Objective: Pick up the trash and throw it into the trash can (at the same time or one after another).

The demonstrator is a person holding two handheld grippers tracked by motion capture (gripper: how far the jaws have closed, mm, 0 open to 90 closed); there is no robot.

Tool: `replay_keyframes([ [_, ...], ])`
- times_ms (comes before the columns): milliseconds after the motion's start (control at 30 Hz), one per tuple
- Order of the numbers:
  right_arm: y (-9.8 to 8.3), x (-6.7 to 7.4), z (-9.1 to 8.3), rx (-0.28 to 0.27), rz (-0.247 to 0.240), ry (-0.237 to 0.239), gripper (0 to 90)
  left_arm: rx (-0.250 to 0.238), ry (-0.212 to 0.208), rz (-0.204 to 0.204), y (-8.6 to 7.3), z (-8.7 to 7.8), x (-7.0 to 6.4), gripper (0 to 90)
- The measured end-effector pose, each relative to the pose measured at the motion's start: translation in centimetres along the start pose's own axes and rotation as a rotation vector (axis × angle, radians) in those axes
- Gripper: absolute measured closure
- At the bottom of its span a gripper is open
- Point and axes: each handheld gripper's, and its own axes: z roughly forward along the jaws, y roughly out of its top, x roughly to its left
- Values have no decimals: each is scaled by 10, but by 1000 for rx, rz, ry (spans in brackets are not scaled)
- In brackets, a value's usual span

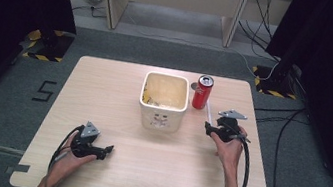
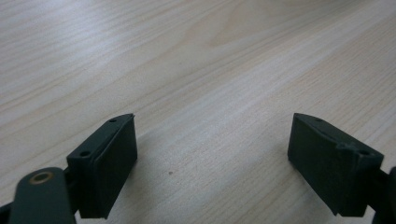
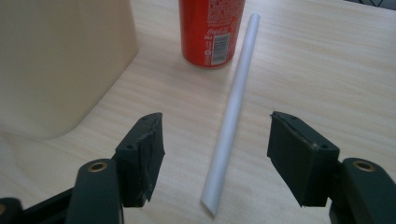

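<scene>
Right gripper view: smooth white straw (image 3: 232, 112) between spread claw (image 3: 215, 156).

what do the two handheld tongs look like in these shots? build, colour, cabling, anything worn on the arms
Both tongs, left and right, are black, each topped by a grey three-cornered plate, with a black cable trailing back along the forearm. In the gripper views the jaws are blocky dark pads with small screw holes, carried on arms with brass-coloured pivot bushings. The forearms are bare; no sleeves or gloves are visible.
</scene>
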Motion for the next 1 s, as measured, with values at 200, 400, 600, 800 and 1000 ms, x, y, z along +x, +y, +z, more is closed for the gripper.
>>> replay_keyframes([
  [200,5,-5,15,14,9,-10,455,0,0,0,0,0,0,149],
  [400,4,-10,32,26,43,-6,517,0,-1,0,0,0,0,149],
  [600,-3,-15,44,58,46,-25,546,2,0,0,0,0,0,149],
  [800,-4,-13,49,70,30,-19,584,0,0,0,0,0,0,149],
  [1000,-7,-17,54,77,47,-18,646,0,-1,0,0,0,0,149],
])
